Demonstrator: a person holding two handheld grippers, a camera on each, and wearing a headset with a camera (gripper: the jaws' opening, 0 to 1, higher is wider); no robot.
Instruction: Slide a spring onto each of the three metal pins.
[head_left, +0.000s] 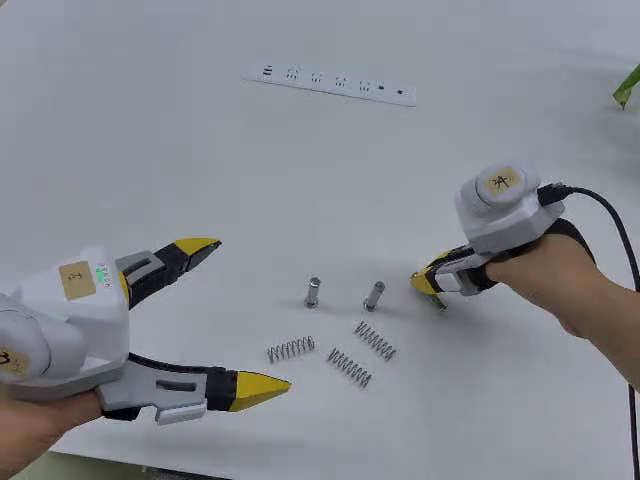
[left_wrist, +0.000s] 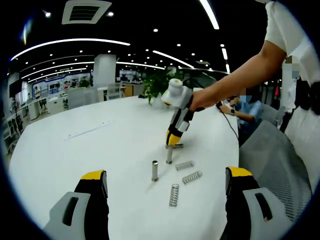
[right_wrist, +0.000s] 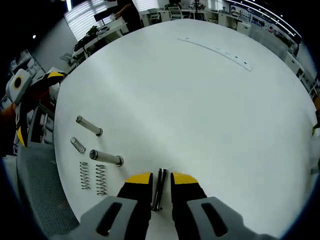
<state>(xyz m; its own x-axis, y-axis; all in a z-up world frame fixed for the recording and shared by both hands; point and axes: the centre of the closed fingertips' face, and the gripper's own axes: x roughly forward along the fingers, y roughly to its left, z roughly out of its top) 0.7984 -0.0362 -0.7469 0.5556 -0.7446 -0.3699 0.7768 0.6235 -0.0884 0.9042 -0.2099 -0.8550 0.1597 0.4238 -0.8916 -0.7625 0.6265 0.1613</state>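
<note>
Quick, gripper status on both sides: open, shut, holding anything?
Left gripper: open, holding nothing.
Right gripper: shut on a metal pin, down at the table.

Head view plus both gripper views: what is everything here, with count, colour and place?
Table: one, white, under everything.
Pins: three, silver; two upright mid-table, one between the right gripper's jaws, its tip at the table.
Springs: three, silver, lying loose just in front of the upright pins.
Power strip: one, white, flat at the table's far side.
Leaf: one, green, at the table's right edge.
Chair: one, grey, beside the table.
Cable: one, black, running from the right gripper.
Left gripper: white, yellow-tipped, jaws wide open, near left.
Right gripper: same colours, closed on a pin, right of the upright pins.
</note>
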